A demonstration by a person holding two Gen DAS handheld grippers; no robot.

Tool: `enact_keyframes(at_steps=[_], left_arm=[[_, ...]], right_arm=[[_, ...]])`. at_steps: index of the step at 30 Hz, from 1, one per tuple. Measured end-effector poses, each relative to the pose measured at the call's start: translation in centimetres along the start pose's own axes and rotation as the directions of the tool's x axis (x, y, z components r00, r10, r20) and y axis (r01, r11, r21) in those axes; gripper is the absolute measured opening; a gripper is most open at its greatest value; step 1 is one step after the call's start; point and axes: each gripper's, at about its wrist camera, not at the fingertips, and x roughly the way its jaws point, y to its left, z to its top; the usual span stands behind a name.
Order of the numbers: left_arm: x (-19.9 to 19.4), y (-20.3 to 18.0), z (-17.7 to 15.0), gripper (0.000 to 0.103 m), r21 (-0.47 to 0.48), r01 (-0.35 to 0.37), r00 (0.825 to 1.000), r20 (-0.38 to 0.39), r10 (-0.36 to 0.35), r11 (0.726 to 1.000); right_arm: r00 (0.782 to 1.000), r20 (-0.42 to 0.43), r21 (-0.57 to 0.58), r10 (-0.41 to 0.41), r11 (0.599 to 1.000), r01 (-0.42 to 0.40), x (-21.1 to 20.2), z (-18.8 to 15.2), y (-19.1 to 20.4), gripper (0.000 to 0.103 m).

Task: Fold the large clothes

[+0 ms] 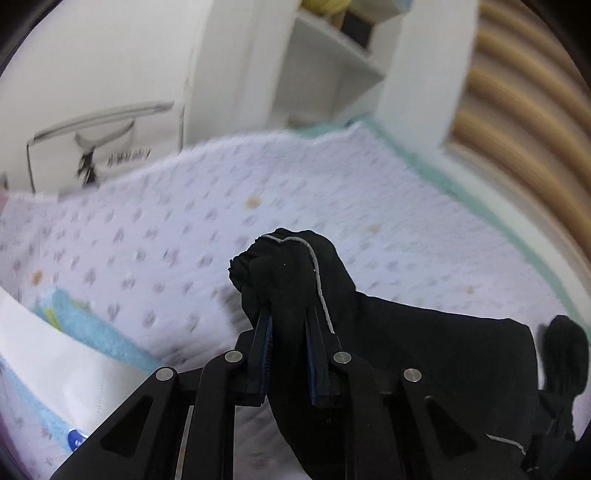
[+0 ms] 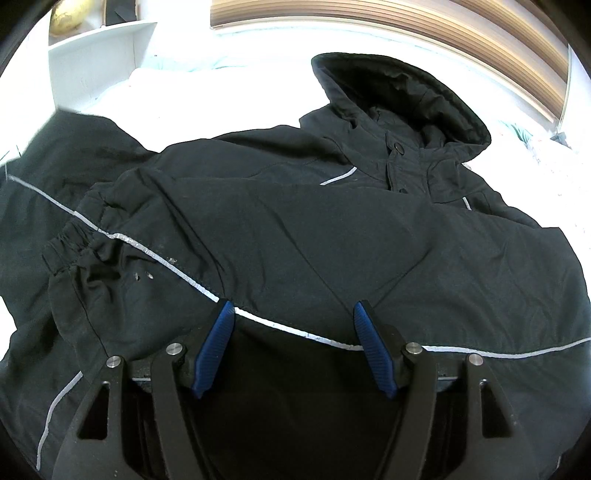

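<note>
Jacket (image 2: 295, 229) lies spread on the bed, black with thin grey piping, and both of your grippers are at it.

Your left gripper (image 1: 288, 328) is clamped on a bunched wad of the black fabric. The two blue pads (image 1: 263, 343) stand close together with the cloth pinched between them, and the wad bulges up past the fingertips. A line of grey piping (image 1: 317, 280) curls over the top of that bunch and runs down beside the right-hand pad. From the grip the cloth trails off to the lower right across the bedspread (image 1: 147, 229), which is pale with small dots. A folded blue towel (image 1: 92, 328) lies at the left edge, clear of the gripper. This view is blurred.

Your right gripper (image 2: 295, 314) has its jaws wide apart. Its tips sit right at a fold of the jacket where the piping crosses between them; whether the pads press on the cloth you cannot tell from this view, and nothing is pinched.

In the right wrist view the hood (image 2: 402, 96) lies open at the far end, pointing toward the wooden headboard (image 2: 406, 33). A snap button (image 2: 398, 146) shows just below it. One sleeve is folded across the chest, its elastic cuff (image 2: 81, 247) gathered at the left. The body is creased, not flat.
</note>
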Motion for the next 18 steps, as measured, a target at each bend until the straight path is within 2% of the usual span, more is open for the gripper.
enact_keyframes(at_steps=[2,4,8,12,13,15,18], left_arm=[[2.7,1.0,-1.6,0.016,0.001,-0.024,0.995,-0.1,0.024,1.0],[3.5,1.3,-2.5,0.017,-0.002,-0.031,0.994,-0.104,0.03,1.0],[2.4,0.8,-2.6,0.016,0.009,-0.004,0.999,-0.046,0.004,1.0],[0.3,0.0,-1.6,0.015,0.034,0.087,0.994,0.06,-0.089,0.996],[-1.6,-0.9,-1.5,0.015,0.065,0.126,0.986,0.103,-0.132,0.99],[-3.9,-2.4,-0.9,0.015,0.112,0.185,0.97,0.142,-0.2,0.976],[-8.7,-6.2,-1.1,0.015,0.208,0.337,0.915,0.156,-0.371,0.918]], right_arm=[[1.0,0.0,0.001,0.001,1.0,-0.001,0.0,0.0,0.0,0.071],[1.0,0.0,0.001,0.0,1.0,0.0,0.0,0.1,0.1,0.071],[1.0,0.001,0.001,0.001,1.0,-0.001,0.0,0.1,0.1,0.072],[1.0,0.001,0.002,0.001,1.0,-0.001,0.1,0.1,0.0,0.072],[1.0,0.001,0.002,0.001,1.0,-0.001,0.0,0.0,0.0,0.072],[1.0,0.001,0.003,0.004,1.0,-0.004,0.0,0.0,0.0,0.072],[1.0,0.007,0.007,0.006,1.0,-0.006,-0.2,0.0,-0.1,0.072]])
